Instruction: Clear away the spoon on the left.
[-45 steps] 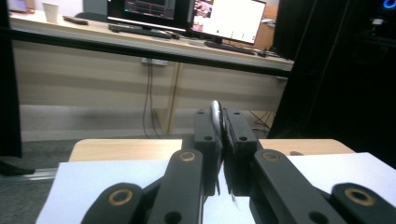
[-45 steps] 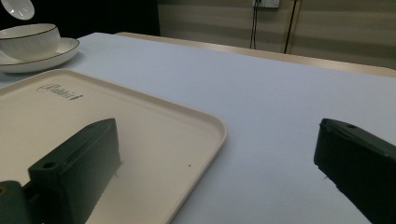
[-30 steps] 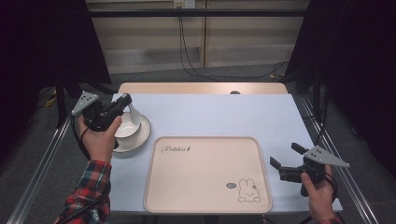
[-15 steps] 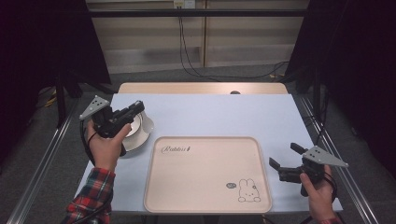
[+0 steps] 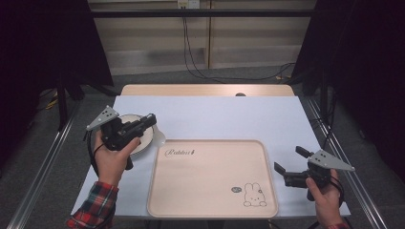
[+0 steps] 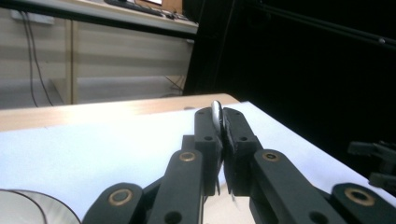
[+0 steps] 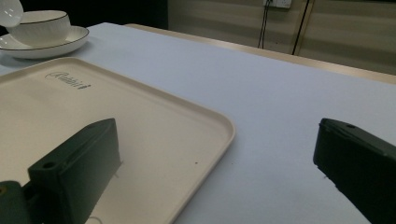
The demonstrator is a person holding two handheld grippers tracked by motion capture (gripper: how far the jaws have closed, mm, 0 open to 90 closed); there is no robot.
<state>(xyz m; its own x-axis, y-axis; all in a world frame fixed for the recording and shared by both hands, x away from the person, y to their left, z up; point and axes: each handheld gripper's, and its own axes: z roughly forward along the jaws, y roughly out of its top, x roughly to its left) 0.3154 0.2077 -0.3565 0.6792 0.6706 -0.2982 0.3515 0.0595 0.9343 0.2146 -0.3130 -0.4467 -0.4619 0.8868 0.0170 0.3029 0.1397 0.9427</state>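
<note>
White porcelain shows between the closed jaws of the left claw [image 6: 219, 140]: a thin spoon handle [image 6: 216, 114], pinched on edge and held level. In the high view this claw [image 5: 148, 121] carries the spoon's bowl [image 5: 158, 139] just past its tips, low over the near-left corner of the cream tray [image 5: 210, 210]. Pinching the thin handle flat between the pads likely keeps the spoon from twisting as it travels. Just behind the claw sit the bowl [image 7: 39, 25] and saucer [image 7: 70, 44], probably where the spoon belongs. Off to its right, across the tray, the right claw [image 5: 286, 164] waits with jaws spread and nothing between them, low beside the tray's edge above the pale blue surface [image 5: 229, 114], seemingly parked out of the way.
</note>
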